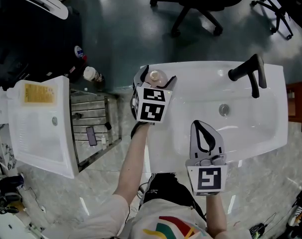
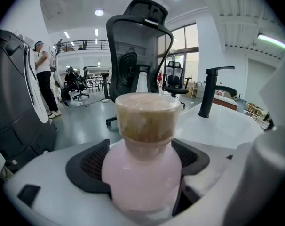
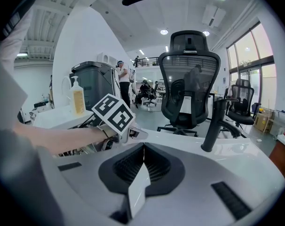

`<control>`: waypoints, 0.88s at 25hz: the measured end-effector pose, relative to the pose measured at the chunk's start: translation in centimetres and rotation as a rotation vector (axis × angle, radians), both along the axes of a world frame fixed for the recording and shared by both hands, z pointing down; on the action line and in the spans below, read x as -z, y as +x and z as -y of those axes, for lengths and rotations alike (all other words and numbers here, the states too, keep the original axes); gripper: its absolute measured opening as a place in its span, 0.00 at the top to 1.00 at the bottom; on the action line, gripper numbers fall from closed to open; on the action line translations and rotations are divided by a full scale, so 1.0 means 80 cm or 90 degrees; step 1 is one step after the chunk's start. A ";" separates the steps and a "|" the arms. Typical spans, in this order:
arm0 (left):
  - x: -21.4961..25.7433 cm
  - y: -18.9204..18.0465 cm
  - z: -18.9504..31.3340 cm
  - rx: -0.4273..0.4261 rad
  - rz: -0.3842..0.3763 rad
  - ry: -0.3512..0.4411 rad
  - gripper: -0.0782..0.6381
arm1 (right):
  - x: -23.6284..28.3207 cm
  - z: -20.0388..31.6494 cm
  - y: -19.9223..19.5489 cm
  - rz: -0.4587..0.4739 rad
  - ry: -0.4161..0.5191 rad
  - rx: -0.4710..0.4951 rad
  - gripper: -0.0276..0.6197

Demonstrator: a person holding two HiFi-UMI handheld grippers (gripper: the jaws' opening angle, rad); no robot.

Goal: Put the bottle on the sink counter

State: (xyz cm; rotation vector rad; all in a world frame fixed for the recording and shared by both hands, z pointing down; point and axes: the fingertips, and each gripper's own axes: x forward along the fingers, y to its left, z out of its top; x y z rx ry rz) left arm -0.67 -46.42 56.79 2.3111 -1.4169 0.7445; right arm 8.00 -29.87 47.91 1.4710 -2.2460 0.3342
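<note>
A pale pink bottle (image 1: pixel 155 77) with a tan cap (image 2: pixel 146 117) stands upright between the jaws of my left gripper (image 1: pixel 158 75), which is shut on its body (image 2: pixel 142 173). The bottle is at the far left corner of the white sink counter (image 1: pixel 191 71), over its rim. My right gripper (image 1: pixel 198 124) hovers over the front part of the basin, its jaws shut together with nothing between them (image 3: pixel 142 161). A black faucet (image 1: pixel 250 72) stands at the counter's far right. In the right gripper view, the left gripper's marker cube (image 3: pixel 113 113) shows to the left.
A second white basin (image 1: pixel 41 128) lies to the left, with a metal rack (image 1: pixel 93 128) between it and the sink. A black office chair (image 1: pixel 196 4) stands beyond the sink. A yellow soap dispenser (image 3: pixel 77 98) stands at the left. A person (image 2: pixel 44 76) stands far off.
</note>
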 end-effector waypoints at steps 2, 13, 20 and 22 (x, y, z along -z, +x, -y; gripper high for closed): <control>0.000 0.000 0.000 0.000 -0.001 0.002 0.34 | 0.002 0.000 -0.001 0.002 0.004 -0.001 0.94; 0.023 -0.003 0.003 0.026 0.001 0.045 0.34 | 0.019 -0.002 0.006 0.000 0.021 -0.014 0.94; 0.104 -0.011 -0.017 0.037 -0.019 0.103 0.34 | 0.056 -0.005 0.005 0.006 0.057 -0.022 0.94; 0.136 -0.011 -0.027 0.036 -0.019 0.127 0.34 | 0.076 -0.004 0.003 0.008 0.081 -0.020 0.94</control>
